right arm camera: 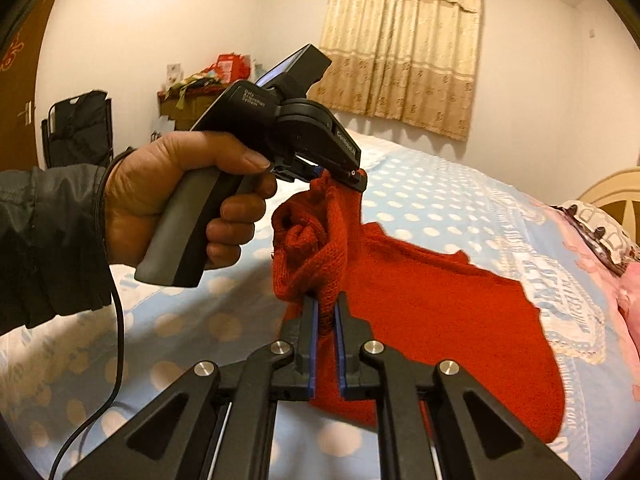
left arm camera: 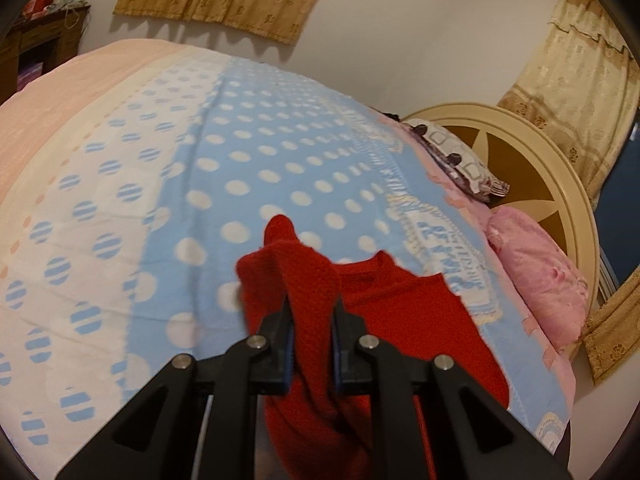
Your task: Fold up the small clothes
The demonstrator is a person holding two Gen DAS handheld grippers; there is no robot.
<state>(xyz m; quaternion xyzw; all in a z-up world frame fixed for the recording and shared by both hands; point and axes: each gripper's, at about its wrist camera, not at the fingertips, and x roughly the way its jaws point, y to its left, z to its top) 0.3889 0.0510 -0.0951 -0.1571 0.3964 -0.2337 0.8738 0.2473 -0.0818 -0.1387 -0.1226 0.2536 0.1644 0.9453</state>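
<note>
Right wrist view takes in the widest scene: a bed [right arm camera: 460, 208] under a blue spotted blanket, and ahead of the right gripper [right arm camera: 326, 312] a red knitted sweater [right arm camera: 432, 312], its body spread flat on the blanket out to the gripper's right. Both tools have hold of the bunched near-left edge. The right gripper's jaws are clamped on a fold of knit, and just beyond and above it the left gripper [right arm camera: 352, 176], carried in the person's left hand [right arm camera: 176, 196], pinches the same bunch higher up, lifted off the blanket. Left wrist view agrees: the left gripper [left arm camera: 312, 312] is closed around a thick wad of red knit (a sleeve or hem, I cannot tell). Folding looks barely begun; I see no finished crease, so every fold seems left.
</note>
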